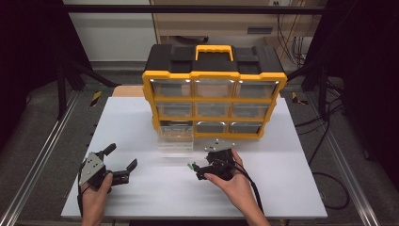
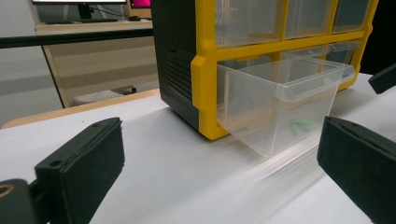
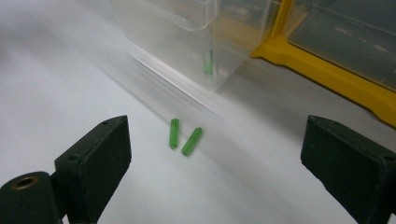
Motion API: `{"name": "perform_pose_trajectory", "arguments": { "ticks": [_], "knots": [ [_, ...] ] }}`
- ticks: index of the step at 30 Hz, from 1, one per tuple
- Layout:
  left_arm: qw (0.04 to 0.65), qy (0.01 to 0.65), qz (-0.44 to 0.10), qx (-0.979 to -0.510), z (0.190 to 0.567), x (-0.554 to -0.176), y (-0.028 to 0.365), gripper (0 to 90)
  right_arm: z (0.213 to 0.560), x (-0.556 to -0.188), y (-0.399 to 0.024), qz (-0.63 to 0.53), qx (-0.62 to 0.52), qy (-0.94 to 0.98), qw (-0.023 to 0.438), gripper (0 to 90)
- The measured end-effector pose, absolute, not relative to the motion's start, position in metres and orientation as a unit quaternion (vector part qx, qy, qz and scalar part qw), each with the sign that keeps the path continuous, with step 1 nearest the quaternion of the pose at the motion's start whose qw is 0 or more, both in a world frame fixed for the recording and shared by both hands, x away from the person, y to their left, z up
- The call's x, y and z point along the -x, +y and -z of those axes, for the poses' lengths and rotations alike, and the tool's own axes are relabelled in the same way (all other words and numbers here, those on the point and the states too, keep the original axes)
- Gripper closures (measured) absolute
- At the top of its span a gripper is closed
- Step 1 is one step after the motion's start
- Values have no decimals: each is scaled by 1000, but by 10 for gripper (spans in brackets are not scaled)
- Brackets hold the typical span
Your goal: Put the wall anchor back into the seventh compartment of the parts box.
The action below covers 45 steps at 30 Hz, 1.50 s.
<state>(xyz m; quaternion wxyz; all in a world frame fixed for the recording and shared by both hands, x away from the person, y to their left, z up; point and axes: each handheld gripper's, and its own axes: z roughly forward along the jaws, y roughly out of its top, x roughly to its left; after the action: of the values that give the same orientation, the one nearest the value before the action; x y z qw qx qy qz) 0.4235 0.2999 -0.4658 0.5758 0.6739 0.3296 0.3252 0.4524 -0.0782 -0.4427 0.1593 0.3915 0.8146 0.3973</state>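
A black and yellow drawer organizer (image 1: 214, 75) stands at the back of the white table (image 1: 282, 165). Its bottom-left clear drawer (image 1: 175, 139) is pulled out, with green plugs (image 2: 301, 125) lying inside. Two more green plugs (image 3: 173, 133) (image 3: 192, 141) lie loose on the table just in front of the drawer (image 3: 187, 32). My right gripper (image 1: 201, 165) is open and points at them, with the plugs a short way beyond its jaws (image 3: 215, 168). At the front left of the table, my left gripper (image 1: 122, 156) is open and empty, facing the drawer (image 2: 280, 107) from a distance.
The organizer's other clear drawers (image 1: 214, 88) are closed. It has a yellow handle (image 1: 214, 48) on top. Metal frame rails (image 1: 42, 150) run along the table's left side, and cables (image 1: 324, 141) lie on the floor to the right.
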Motion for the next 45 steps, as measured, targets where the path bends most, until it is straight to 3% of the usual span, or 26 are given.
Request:
{"name": "perform_pose_trajectory", "arguments": {
  "ticks": [9, 24, 33, 45],
  "knots": [
    [576, 329, -326, -674, 466, -423, 300, 8, 456, -452, -77, -375, -392, 826, 152, 108],
    [575, 329, -326, -674, 466, -424, 300, 8, 473, -451, -71, -350, -398, 839, 124, 352],
    [576, 329, -326, -674, 466, -424, 300, 8, 475, -456, -69, -363, -405, 830, 123, 547],
    [576, 329, -326, -674, 466, -424, 300, 8, 480, -462, -58, -383, -425, 811, 120, 696]
  ]
}}
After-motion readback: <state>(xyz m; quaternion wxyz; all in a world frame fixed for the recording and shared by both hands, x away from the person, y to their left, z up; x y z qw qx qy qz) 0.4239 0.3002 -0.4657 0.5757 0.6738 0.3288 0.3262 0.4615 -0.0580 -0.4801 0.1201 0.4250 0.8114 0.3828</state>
